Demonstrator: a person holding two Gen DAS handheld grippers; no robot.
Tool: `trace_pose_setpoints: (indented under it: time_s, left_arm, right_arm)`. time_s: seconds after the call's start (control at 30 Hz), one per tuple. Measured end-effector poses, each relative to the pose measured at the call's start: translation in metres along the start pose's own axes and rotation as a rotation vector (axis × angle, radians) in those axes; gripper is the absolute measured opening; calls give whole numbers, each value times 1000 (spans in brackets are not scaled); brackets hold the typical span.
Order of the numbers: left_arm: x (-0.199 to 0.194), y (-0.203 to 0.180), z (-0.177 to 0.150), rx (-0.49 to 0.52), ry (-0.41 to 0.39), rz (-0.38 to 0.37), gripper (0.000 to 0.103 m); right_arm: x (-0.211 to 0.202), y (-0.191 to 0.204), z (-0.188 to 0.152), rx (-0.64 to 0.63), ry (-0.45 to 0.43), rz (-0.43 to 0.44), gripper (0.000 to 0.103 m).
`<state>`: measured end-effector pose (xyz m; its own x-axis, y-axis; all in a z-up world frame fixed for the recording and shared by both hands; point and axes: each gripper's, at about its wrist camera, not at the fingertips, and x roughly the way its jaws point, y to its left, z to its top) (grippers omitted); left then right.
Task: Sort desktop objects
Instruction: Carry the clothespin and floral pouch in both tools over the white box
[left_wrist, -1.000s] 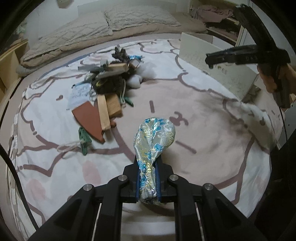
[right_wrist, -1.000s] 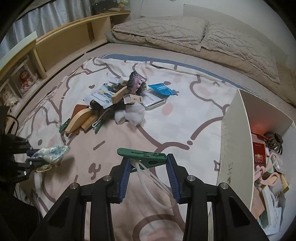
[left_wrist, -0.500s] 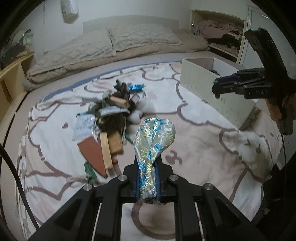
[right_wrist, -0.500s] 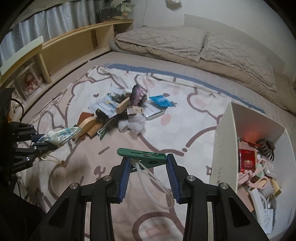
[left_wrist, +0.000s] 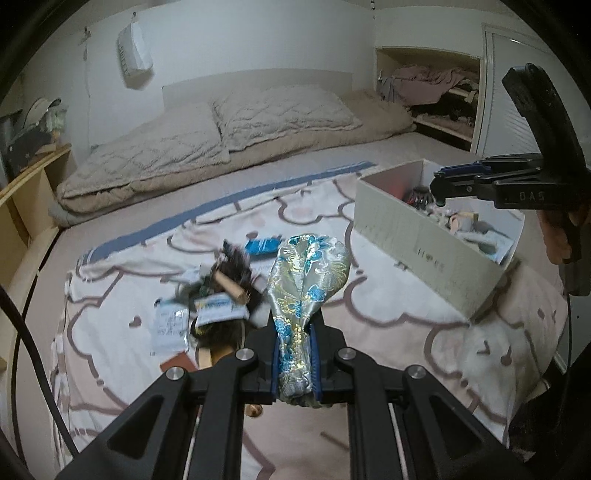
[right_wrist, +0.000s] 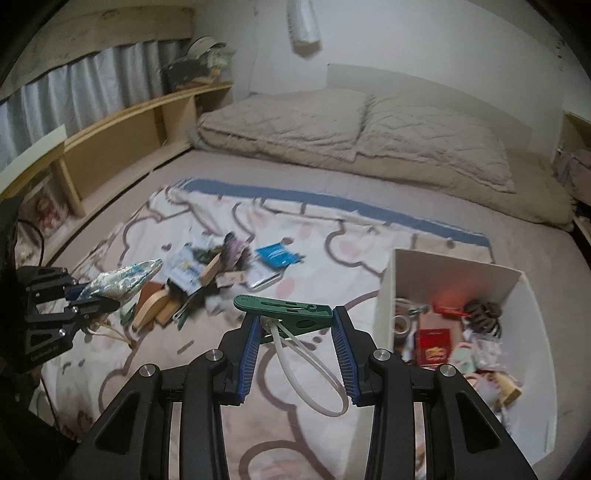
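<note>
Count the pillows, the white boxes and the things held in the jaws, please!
Pillows: 2, the left pillow and the right pillow
White boxes: 1, the white box
Held things: 2, the shiny pouch and the green clip
Total: 5
</note>
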<state>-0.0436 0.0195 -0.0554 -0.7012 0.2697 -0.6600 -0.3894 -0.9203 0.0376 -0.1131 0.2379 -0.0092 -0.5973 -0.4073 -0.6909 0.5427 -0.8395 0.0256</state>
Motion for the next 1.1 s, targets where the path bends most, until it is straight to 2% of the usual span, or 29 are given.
trace_pose_setpoints:
  time_s: [0.43, 0.7, 1.1]
  left_arm:
    - [0, -49, 69, 61, -106, -35, 13]
    - [5, -82, 106, 85, -150, -77, 13]
    - [33, -137, 149, 119, -183, -131, 13]
  right_arm:
    - [-31, -58, 16, 83, -60, -90, 39]
    - [-30, -105, 18, 168, -82, -149, 39]
    - [-4, -166, -5, 283, -22, -208, 39]
